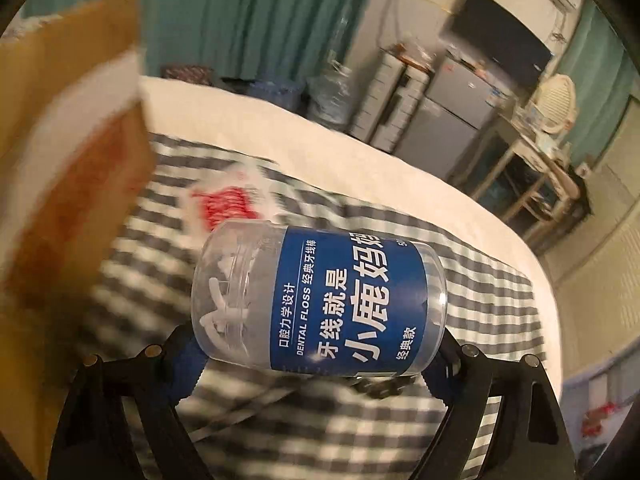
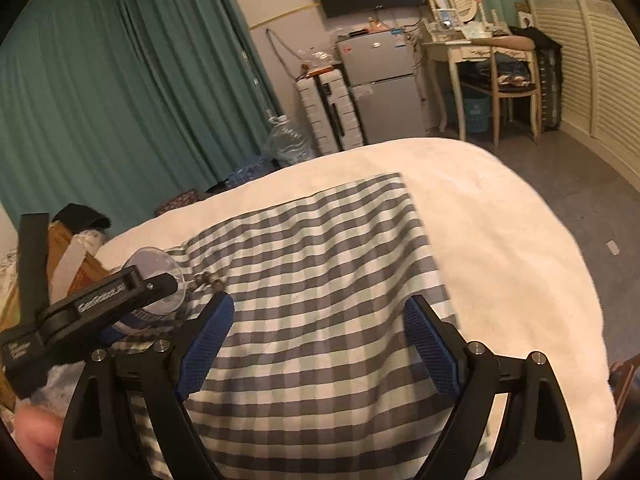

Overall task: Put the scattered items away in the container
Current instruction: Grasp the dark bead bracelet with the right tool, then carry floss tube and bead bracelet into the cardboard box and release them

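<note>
My left gripper (image 1: 316, 344) is shut on a clear dental floss jar (image 1: 320, 300) with a blue label, held sideways above the grey checked cloth (image 1: 460, 304). A cardboard box (image 1: 68, 168), blurred, stands close at the left. A red and white packet (image 1: 228, 204) lies on the cloth beyond the jar. In the right wrist view my right gripper (image 2: 320, 336) is open and empty over the checked cloth (image 2: 320, 248). The left gripper with the jar (image 2: 160, 280) shows at its left, beside the box (image 2: 68, 268). A small metal item (image 2: 208, 280) lies on the cloth near it.
The cloth lies on a white bed (image 2: 500, 240). Teal curtains (image 2: 120, 100) hang behind. A suitcase (image 2: 328, 112), a small fridge (image 2: 380, 84), a dressing table (image 2: 468, 48) and a chair (image 2: 516, 80) stand beyond the bed.
</note>
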A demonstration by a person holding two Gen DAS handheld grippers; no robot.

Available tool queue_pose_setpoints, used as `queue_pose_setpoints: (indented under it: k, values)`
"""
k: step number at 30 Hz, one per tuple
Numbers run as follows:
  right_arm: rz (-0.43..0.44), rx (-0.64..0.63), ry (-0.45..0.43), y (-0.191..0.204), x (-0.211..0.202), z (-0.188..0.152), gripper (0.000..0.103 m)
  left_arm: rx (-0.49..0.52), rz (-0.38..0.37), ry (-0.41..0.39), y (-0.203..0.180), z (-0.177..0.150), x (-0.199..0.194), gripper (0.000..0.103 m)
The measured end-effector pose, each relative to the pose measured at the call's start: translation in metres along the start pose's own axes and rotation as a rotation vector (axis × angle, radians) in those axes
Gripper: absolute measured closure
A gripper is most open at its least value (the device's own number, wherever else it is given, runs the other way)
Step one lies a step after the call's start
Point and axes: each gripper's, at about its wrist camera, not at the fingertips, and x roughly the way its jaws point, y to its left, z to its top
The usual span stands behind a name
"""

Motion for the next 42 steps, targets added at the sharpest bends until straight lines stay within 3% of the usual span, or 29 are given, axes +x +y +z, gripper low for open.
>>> queue_pose_setpoints:
  k: [4, 9, 12, 16, 18, 19, 20, 23, 29, 36, 42]
  values:
    - [0.026, -0.101, 0.024, 0.028, 0.007, -0.007, 0.016, -0.007, 0.095, -0.031, 0.008, 0.002, -0.014, 0.013]
    - [-0.072, -0.333, 0.077, 0.079, 0.036, -0.019, 0.016, 0.05, 0.173, -0.096, 0.003, -0.001, -0.028, 0.013]
    - [-0.089, -0.332, 0.109, 0.089, 0.056, -0.015, 0.017, 0.054, 0.18, -0.097, 0.007, -0.006, -0.03, 0.013]
    - [-0.096, -0.269, 0.197, 0.081, 0.089, -0.009, 0.049, 0.056, 0.177, -0.076, 0.006, -0.008, -0.025, 0.013]
    - [-0.089, -0.269, 0.197, 0.078, 0.088, -0.01, 0.057, 0.057, 0.169, -0.057, 0.008, -0.011, -0.025, 0.013]
    - [-0.063, -0.264, 0.195, 0.076, 0.083, -0.01, 0.084, 0.058, 0.167, -0.053, 0.008, -0.013, -0.027, 0.013]
    - [-0.039, -0.255, 0.207, 0.072, 0.076, -0.01, 0.092, 0.062, 0.164, -0.051, 0.007, -0.014, -0.03, 0.013]
    - [-0.025, -0.231, 0.221, 0.056, 0.049, -0.009, 0.092, 0.082, 0.133, -0.071, 0.003, -0.015, -0.05, 0.013]
    - [0.012, -0.181, 0.157, 0.035, -0.037, -0.007, 0.092, 0.123, 0.057, -0.118, -0.01, -0.016, -0.105, 0.013]
    - [0.026, -0.186, 0.106, 0.055, -0.107, 0.011, 0.092, 0.169, -0.004, -0.132, -0.014, -0.017, -0.17, 0.013]
    - [0.048, -0.223, 0.094, 0.082, -0.15, 0.017, 0.092, 0.163, -0.012, -0.145, 0.01, -0.006, -0.22, 0.013]
